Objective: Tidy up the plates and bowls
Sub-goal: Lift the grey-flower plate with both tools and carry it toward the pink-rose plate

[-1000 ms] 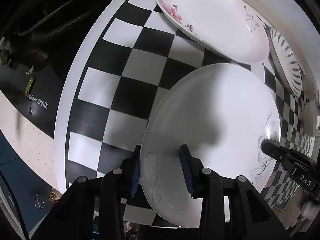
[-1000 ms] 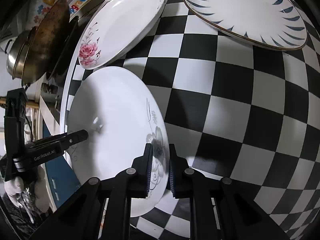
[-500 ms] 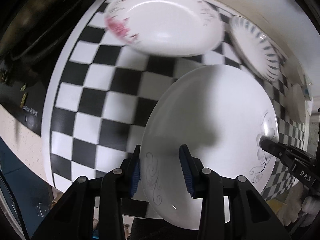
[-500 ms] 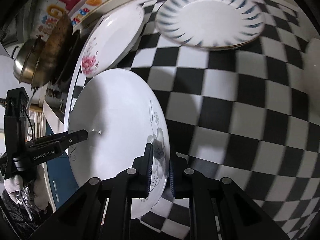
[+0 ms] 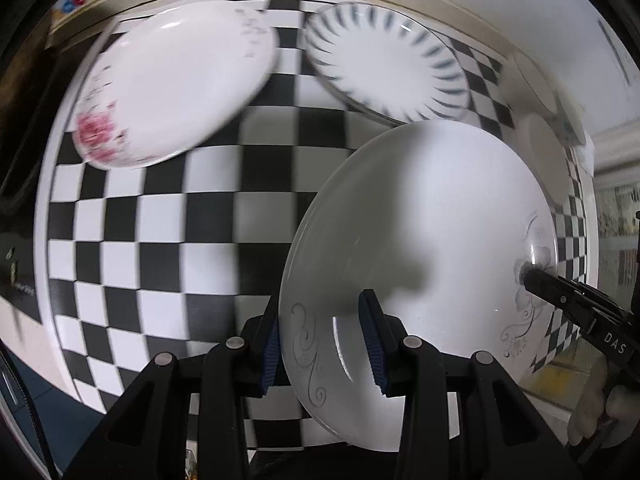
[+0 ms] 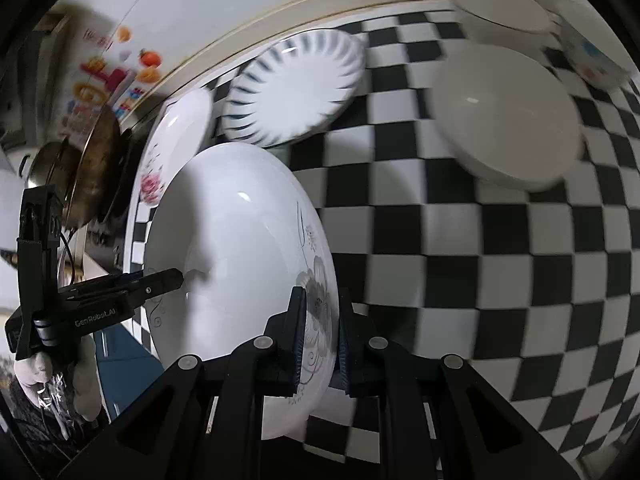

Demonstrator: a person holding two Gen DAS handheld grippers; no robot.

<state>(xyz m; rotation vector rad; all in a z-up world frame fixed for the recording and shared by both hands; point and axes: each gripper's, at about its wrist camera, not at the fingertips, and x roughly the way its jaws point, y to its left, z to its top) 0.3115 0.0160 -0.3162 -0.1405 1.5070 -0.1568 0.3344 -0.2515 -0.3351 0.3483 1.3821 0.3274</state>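
Note:
A large white plate with a grey flower print is held above the checkered table by both grippers, one on each side of its rim. My left gripper is shut on its near rim by the scroll pattern. My right gripper is shut on the rim at the grey flower. A white plate with a pink rose and a plate with dark blue rays lie on the table beyond. A plain white bowl sits to the right.
The black-and-white checkered cloth covers the table. A second white bowl and a small patterned bowl stand at the back right. A pan and a metal pot sit on the stove to the left, beyond the table edge.
Both grippers have lifted the grey-flower plate off the cloth and carried it rightward and away from the stove. More of the table and the bowls have come into view.

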